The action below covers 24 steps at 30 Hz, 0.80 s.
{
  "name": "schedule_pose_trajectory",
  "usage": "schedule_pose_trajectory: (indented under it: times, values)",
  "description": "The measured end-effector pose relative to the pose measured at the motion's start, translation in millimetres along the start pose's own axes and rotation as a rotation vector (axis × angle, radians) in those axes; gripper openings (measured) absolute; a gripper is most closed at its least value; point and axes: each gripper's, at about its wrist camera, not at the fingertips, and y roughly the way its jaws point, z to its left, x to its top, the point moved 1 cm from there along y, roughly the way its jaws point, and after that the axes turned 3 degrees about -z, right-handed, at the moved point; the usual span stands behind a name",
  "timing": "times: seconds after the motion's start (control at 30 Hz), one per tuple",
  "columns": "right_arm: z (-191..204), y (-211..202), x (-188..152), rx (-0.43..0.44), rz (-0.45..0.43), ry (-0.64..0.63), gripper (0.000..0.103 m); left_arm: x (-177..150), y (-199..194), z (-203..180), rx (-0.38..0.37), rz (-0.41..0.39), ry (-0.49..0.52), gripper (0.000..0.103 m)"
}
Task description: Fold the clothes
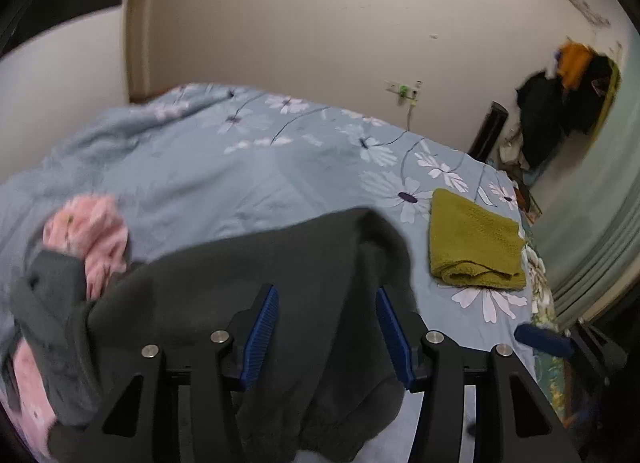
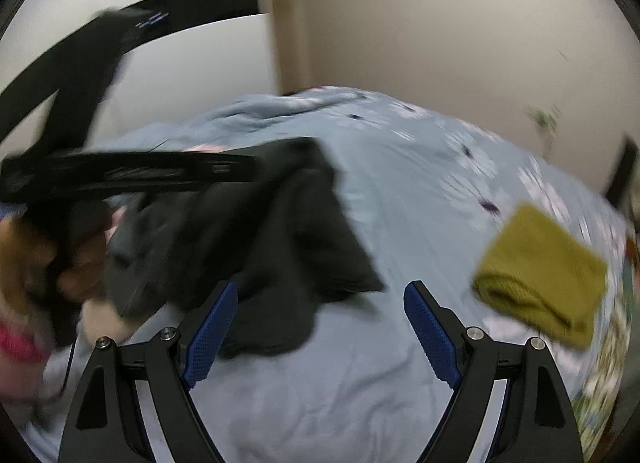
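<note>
Floral blue bedspread [image 1: 248,183] by cream wall [image 1: 320,23]; both grippers [image 1: 326,327] [image 2: 320,327] spread, dark garment [image 2: 288,231] betw. L pads.

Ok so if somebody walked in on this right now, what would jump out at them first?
Probably the dark grey garment, crumpled in the foreground on the blue floral bedspread, in front of the open left gripper. Next, the neatly folded olive-green knit near the bed's right edge, then the pink floral clothing peeking out at the left. The right gripper is open too.

No legible text or labels anywhere.
</note>
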Motion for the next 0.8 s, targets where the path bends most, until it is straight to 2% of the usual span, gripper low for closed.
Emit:
schedule_pose_trajectory:
  times: [0.13,0.23,0.3,0.4,0.53,0.63,0.77,0.8]
  values:
    - [44,9,2,0.060,0.004,-0.116,0.086,-13,-6,42,0.021,0.035,-0.103,0.056]
    - [79,25,4,0.127,0.044,-0.212,0.086,-21,-15,77,0.044,0.050,-0.176,0.056]
    - [104,37,4,0.157,0.053,-0.321,0.086,-28,-24,101,0.064,0.053,-0.225,0.056]
    - [131,59,1,0.170,0.091,-0.456,0.086,-39,-37,135,0.094,0.053,-0.290,0.057]
    - [157,86,-9,0.193,0.133,-0.600,0.086,-55,-47,167,0.085,0.070,-0.369,0.057]
    - [169,114,-22,0.122,0.165,-0.691,0.086,-61,-58,179,0.111,0.062,-0.380,0.057]
    - [174,137,-34,-0.010,0.159,-0.764,0.085,-66,-69,193,0.097,0.047,-0.416,0.059]
    - [174,140,-35,-0.037,0.153,-0.775,0.081,-65,-70,194,0.098,0.044,-0.420,0.059]
